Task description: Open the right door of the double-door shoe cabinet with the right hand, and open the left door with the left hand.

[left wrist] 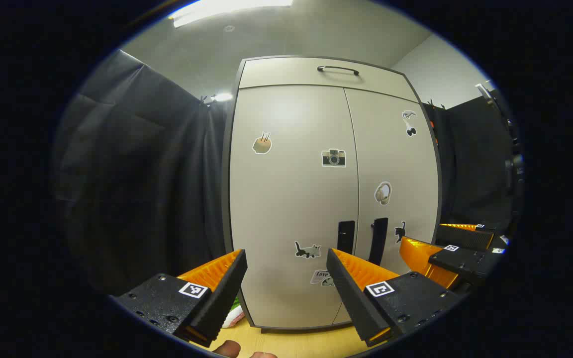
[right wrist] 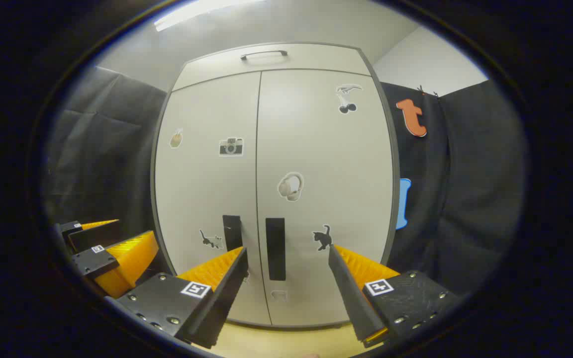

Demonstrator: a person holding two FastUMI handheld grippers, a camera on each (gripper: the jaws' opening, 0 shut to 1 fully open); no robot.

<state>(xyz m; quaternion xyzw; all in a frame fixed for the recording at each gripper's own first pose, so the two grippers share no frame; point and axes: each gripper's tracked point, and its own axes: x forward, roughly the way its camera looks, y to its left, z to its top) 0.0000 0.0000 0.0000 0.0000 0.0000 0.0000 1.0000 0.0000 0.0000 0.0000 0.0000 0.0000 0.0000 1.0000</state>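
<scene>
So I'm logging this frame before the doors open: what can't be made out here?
- Cabinet interior: hidden by both shut doors, in both views.
- Left door handle: its lower end is covered by the right tongs in the right gripper view.
- Sticker near the door's bottom: partly covered by the left tongs in the left gripper view.
- Object beside the cabinet's base: mostly hidden by a finger, left gripper view.

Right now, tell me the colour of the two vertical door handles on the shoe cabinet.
Black, against pale grey doors; the two vertical door handles show best in the right gripper view.
</scene>
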